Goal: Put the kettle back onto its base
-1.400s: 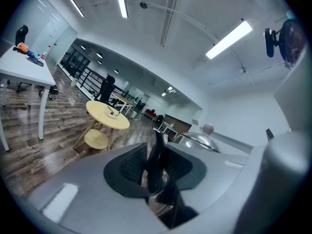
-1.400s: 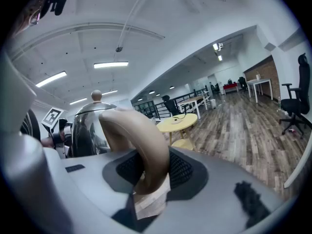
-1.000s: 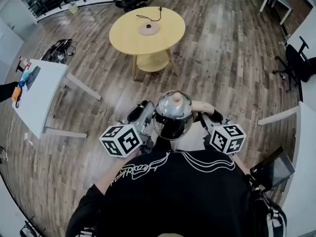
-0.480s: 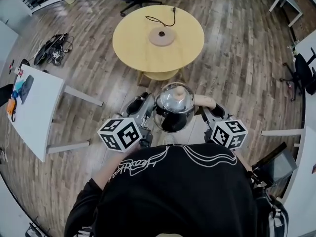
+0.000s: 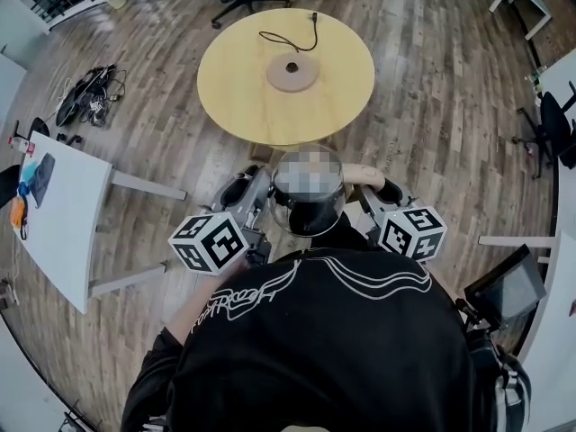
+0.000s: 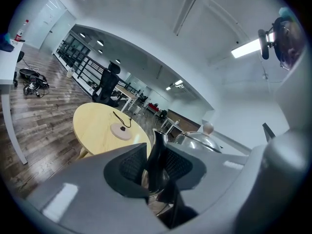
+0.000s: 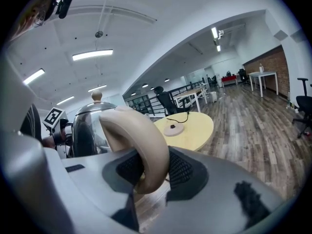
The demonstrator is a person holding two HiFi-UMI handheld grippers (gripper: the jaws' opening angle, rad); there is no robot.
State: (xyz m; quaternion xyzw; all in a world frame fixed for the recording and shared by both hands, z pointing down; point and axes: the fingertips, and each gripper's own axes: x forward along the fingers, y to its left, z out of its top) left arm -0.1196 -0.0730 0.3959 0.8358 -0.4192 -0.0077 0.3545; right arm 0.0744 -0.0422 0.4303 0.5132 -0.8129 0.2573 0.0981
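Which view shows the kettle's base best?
The head view: the base lies whole and unblocked on the round table, seen from above. Both gripper views show it small, at a flat angle.

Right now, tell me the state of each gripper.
Left gripper: closed on the spout of the kettle.
Right gripper: closed on the kettle's beige handle.

The head view looks steeply down from above the person, with the round table [image 5: 243, 97] and base [image 5: 292, 72] at twelve o'clock. Each gripper view sits close behind its own jaws and looks nearly level. The left one has the table toward eight o'clock, the right one toward four. All three views share the table, base and kettle [image 5: 310, 214].
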